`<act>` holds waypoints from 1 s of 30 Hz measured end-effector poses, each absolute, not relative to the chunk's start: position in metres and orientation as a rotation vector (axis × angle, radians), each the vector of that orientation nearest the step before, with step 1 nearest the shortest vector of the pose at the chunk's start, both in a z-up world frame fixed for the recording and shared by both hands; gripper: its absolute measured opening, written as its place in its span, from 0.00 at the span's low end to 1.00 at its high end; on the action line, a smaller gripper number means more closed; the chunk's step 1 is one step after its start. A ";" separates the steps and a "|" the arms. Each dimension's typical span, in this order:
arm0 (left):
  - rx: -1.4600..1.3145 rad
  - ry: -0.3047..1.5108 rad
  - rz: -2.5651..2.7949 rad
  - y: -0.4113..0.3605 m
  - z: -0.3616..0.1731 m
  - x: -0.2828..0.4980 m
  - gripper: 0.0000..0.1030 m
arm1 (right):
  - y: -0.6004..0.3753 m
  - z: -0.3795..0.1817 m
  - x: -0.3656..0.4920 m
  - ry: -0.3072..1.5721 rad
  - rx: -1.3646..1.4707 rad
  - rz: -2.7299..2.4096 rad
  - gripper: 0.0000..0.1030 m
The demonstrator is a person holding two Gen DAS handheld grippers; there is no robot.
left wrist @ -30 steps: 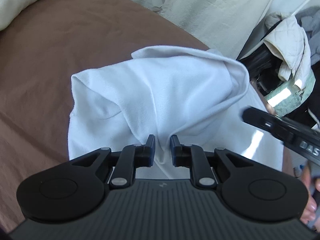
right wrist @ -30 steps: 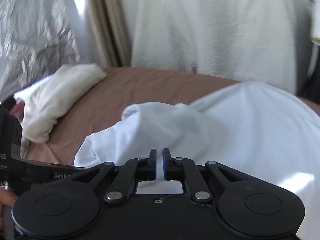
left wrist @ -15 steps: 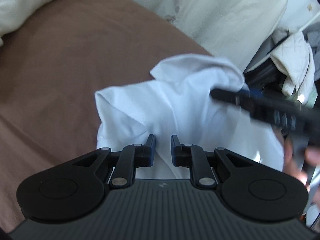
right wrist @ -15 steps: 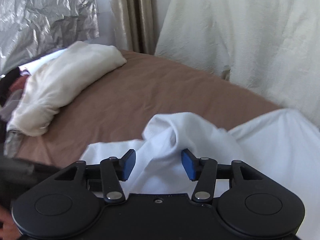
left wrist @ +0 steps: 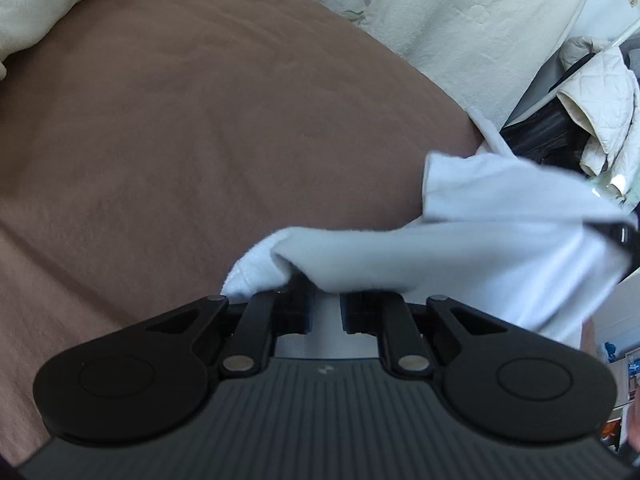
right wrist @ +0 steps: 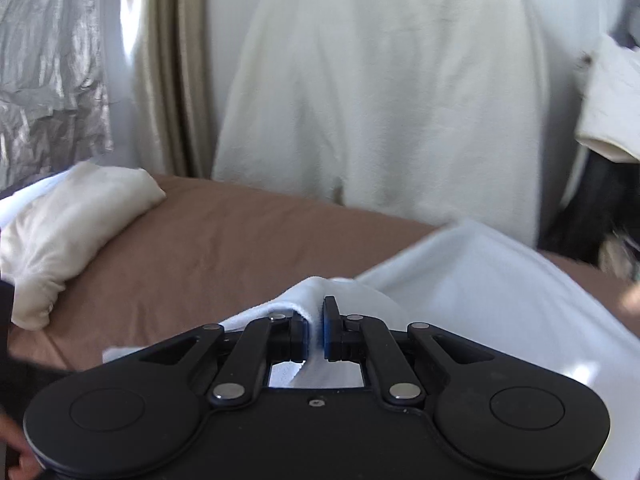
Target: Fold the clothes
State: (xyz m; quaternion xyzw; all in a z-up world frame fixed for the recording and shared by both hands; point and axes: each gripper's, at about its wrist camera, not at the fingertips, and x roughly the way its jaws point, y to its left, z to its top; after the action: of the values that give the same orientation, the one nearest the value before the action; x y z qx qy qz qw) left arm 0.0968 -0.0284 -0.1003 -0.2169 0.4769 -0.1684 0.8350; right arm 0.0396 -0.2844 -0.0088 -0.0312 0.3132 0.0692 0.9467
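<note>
We hold the white garment (left wrist: 460, 252) over the brown bed (left wrist: 200, 120) near its right edge: left claw (left wrist: 323, 314) clamped on one bunch, right claw (right wrist: 316, 334) just closed on another. Its length runs between them.

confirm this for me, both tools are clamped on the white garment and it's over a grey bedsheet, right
Not quite: the bedsheet is brown, not grey, as the left wrist view shows. The rest holds: the left tool and the right tool are both clamped on the white garment.
</note>
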 end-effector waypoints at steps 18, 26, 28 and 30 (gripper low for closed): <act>-0.466 1.027 -0.352 -0.021 -0.099 0.100 0.11 | -0.299 -0.066 0.014 0.832 -0.122 0.011 0.10; -0.456 1.002 -0.288 -0.014 -0.087 0.098 0.11 | -0.283 -0.049 -0.015 0.593 -0.309 0.137 0.09; -0.474 1.008 -0.290 -0.011 -0.087 0.099 0.11 | -0.286 -0.039 -0.015 0.575 -0.256 0.148 0.09; -0.475 1.013 -0.288 -0.010 -0.087 0.100 0.11 | -0.293 -0.040 -0.009 0.616 -0.202 0.131 0.08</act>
State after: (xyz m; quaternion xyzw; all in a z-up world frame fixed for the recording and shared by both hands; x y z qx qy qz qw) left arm 0.0997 -0.0097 -0.0871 -0.2246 0.4786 -0.1363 0.8378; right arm -0.0089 -0.2935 -0.0402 -0.0992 0.3025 0.0643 0.9458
